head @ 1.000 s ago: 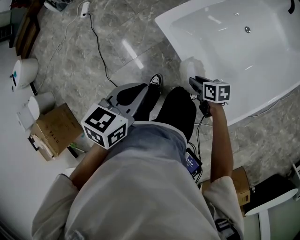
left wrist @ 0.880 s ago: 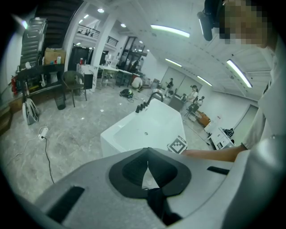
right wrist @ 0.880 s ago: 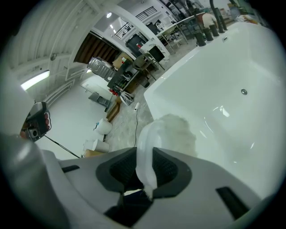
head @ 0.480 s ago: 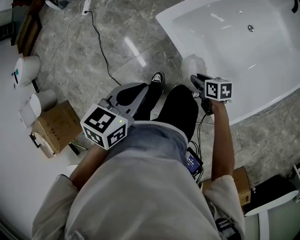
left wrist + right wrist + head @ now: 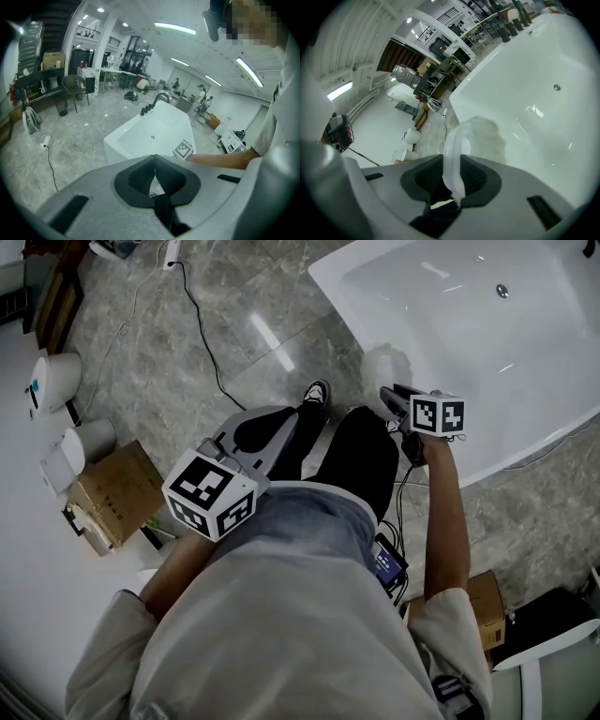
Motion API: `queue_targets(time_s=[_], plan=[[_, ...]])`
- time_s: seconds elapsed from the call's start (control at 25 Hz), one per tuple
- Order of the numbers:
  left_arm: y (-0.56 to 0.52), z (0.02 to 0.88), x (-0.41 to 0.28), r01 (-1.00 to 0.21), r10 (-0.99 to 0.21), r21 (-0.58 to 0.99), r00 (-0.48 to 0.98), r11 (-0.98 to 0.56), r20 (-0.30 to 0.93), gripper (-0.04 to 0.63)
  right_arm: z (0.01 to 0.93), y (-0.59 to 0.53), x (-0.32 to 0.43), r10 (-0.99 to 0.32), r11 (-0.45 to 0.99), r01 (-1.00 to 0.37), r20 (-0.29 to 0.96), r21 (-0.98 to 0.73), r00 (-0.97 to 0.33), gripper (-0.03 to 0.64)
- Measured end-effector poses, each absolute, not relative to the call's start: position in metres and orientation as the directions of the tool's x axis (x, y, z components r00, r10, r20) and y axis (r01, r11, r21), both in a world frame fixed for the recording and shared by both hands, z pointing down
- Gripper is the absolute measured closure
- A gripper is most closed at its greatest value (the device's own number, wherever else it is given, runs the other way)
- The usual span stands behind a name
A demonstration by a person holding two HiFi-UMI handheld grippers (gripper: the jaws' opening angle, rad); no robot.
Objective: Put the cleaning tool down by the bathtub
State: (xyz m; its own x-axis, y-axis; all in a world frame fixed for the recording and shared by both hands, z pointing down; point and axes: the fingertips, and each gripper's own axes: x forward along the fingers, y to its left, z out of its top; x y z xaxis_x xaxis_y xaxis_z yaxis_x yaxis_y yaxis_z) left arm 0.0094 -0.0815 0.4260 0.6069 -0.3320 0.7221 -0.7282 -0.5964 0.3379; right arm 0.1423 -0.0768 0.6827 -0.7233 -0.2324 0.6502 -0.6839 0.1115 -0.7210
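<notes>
The cleaning tool is a white fluffy scrubber head (image 5: 382, 366) on a curved translucent handle (image 5: 453, 151). My right gripper (image 5: 392, 401) is shut on that handle and holds the head (image 5: 488, 135) just outside the near corner of the white bathtub (image 5: 487, 334), above the floor. The tub (image 5: 543, 70) fills the right gripper view, its drain in sight. My left gripper (image 5: 251, 433) hangs lower left over the person's legs, jaws together with nothing between them (image 5: 155, 169). The tub (image 5: 152, 133) lies ahead of it in the left gripper view.
Grey marble floor runs beside the tub. A black cable (image 5: 202, 343) crosses it to a power strip (image 5: 170, 255). A cardboard box (image 5: 114, 493) and two white round containers (image 5: 50, 381) stand at the left. Another box (image 5: 483, 606) sits lower right. The person's shoe (image 5: 313, 397) points at the tub.
</notes>
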Motion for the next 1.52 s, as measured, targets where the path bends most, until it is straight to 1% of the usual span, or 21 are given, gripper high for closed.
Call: queue_targets(time_s=[0.4, 0.72, 1.04, 1.24, 1.52], plan=[[-0.078, 0.427, 0.009, -0.723, -0.324, 0.351, 0.615, -0.595, 0.718, 0.591, 0.683, -0.077, 0.144, -0.231, 0.090, -0.699, 0.668, -0.709, -0.707, 0.511], [-0.078, 0.427, 0.007, -0.722, -0.322, 0.355, 0.618, -0.594, 0.717, 0.591, 0.681, -0.077, 0.145, -0.227, 0.133, -0.738, 0.705, -0.661, -0.672, 0.486], [-0.077, 0.427, 0.005, -0.720, -0.323, 0.360, 0.622, -0.593, 0.714, 0.591, 0.682, -0.074, 0.146, -0.216, 0.193, -0.801, 0.771, -0.567, -0.599, 0.468], [-0.077, 0.427, 0.005, -0.720, -0.321, 0.362, 0.623, -0.592, 0.713, 0.591, 0.681, -0.078, 0.153, -0.230, 0.263, -0.852, 0.828, -0.453, -0.511, 0.465], [-0.075, 0.424, 0.004, -0.717, -0.319, 0.369, 0.628, -0.592, 0.709, 0.591, 0.675, -0.081, 0.156, -0.253, 0.354, -0.881, 0.875, -0.313, -0.413, 0.464]])
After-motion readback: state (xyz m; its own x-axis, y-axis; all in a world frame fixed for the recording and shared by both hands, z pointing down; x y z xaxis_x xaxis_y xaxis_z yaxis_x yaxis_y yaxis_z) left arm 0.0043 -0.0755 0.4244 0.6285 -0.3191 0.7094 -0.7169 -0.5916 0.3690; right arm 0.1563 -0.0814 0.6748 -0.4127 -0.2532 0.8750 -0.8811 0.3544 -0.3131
